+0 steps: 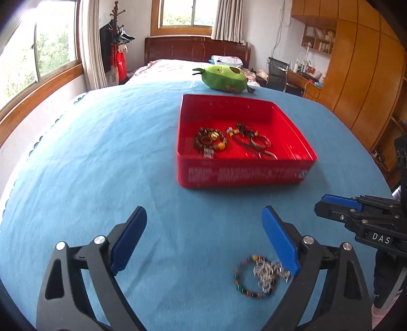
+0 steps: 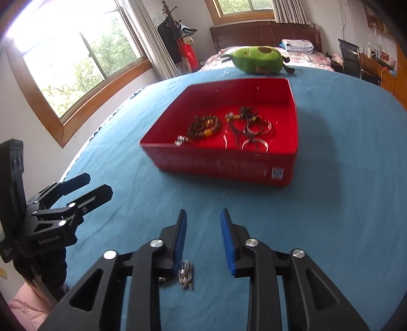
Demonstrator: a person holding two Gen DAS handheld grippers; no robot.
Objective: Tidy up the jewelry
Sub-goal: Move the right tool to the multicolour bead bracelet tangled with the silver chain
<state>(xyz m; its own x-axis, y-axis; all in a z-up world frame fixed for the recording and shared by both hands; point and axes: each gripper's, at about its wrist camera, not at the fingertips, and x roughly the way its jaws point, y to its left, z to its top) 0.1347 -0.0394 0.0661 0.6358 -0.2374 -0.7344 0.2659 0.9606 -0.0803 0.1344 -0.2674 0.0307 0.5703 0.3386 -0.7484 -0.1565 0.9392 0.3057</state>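
Blur smears the multicoloured bead bracelet (image 1: 250, 277) and silver chain (image 1: 272, 276) on blue cloth (image 1: 101, 165), by my open left gripper's (image 1: 204, 240) inner right pad. Right gripper (image 2: 203, 238) open too; chain partly hidden under its left finger. Red tin (image 1: 244, 175) w/ other jewelry lies ahead.

This place is a bedroom in a home. A bed (image 1: 175, 67) with a dark wooden headboard (image 1: 195, 48) stands under a curtained window (image 1: 187, 12). A coat rack (image 1: 117, 38) with hanging clothes is in the corner. Wooden wardrobes (image 1: 361, 63) cover one wall, near a desk (image 1: 302, 79) with a black chair (image 1: 277, 73) and a small bookshelf (image 1: 319, 38). A green plush toy (image 1: 223, 77) lies beside the bed.
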